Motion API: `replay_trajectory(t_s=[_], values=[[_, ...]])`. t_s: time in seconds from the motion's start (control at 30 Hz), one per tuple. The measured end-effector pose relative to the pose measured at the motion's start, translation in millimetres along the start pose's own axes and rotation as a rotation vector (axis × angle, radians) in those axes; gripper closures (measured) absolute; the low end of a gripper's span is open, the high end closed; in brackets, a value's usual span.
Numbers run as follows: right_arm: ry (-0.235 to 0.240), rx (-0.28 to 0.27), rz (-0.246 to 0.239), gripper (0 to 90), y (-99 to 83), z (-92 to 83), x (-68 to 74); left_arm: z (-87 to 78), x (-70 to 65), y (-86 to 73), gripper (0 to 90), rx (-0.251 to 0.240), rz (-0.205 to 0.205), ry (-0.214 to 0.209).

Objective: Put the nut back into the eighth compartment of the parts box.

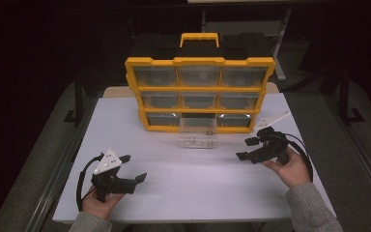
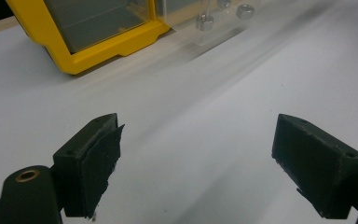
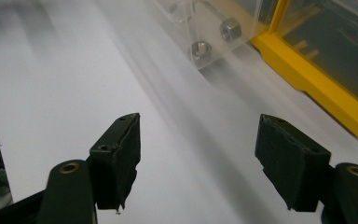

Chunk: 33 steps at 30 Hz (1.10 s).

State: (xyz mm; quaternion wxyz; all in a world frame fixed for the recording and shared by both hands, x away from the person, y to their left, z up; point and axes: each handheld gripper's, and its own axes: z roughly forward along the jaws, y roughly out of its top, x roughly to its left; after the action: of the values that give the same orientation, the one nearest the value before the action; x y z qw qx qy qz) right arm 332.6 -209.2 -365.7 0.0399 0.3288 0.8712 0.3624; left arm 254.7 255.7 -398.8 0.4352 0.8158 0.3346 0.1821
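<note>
A yellow parts organiser (image 1: 199,92) with clear drawers stands upright at the back of the white table (image 1: 188,183). Its bottom middle drawer (image 1: 198,131) is pulled out onto the table. Metal nuts (image 3: 230,29) lie inside this clear drawer (image 3: 186,14). My left gripper (image 1: 134,167) rests low at the front left, open and holding nothing. In the left gripper view its jaws (image 2: 196,135) stand wide apart over bare table, aimed at the organiser's corner (image 2: 93,46). My right gripper (image 1: 244,149) hovers right of the drawer, open, with nothing between its jaws (image 3: 198,135).
The organiser has a yellow carry handle (image 1: 199,38) on top and a yellow base rim (image 3: 317,88) close to my right gripper. Dark floor and a metal frame surround the table. White tabletop stretches between both hands.
</note>
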Motion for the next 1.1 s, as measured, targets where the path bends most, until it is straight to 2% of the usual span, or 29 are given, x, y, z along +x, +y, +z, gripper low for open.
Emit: replay_trajectory(t_s=[0.07, 0.3, 0.37, 0.47, 0.6, 0.73, 0.87, 1.0, 1.1], values=[[-0.003, 0.007, -0.002, 29.5, -2.9, 1.1, 0.3, -0.3, 0.5, 0.0, 14.8, 0.002, 0.01, 0.002], [-0.013, 0.004, 0.002, 27.7, -14.2, 6.8, 2.5, -0.4, 0.2, -0.5, 14.8, 0.004, 0.005, 0.003], [-0.013, 0.002, 0.004, 27.6, -16.7, 7.4, 3.2, -0.5, 1.0, -0.4, 14.8, 0.006, 0.018, 0.004], [-0.016, 0.004, 0.009, 27.0, -21.8, 9.0, 3.6, -0.4, 0.0, -0.9, 14.8, 0.005, 0.003, 0.004], [-0.02, -0.003, 0.013, 25.3, -28.5, 10.4, 3.6, -0.9, -0.1, -1.5, 14.8, 0.005, 0.004, 0.005], [-0.025, -0.008, 0.033, 23.5, -36.1, 10.5, 4.7, -2.1, 0.8, -2.0, 14.8, 0.011, 0.011, 0.005], [-0.031, -0.01, 0.045, 22.3, -43.5, 10.3, 5.2, -1.9, -0.1, -2.6, 14.8, 0.007, 0.002, 0.006], [-0.044, -0.013, 0.046, 21.6, -50.5, 9.5, 5.4, -2.5, -0.7, -3.5, 14.8, 0.015, 0.012, 0.003], [-0.05, -0.018, 0.065, 19.9, -55.6, 8.0, 6.1, -2.5, -1.4, -3.9, 14.8, 0.019, 0.02, 0.004]])
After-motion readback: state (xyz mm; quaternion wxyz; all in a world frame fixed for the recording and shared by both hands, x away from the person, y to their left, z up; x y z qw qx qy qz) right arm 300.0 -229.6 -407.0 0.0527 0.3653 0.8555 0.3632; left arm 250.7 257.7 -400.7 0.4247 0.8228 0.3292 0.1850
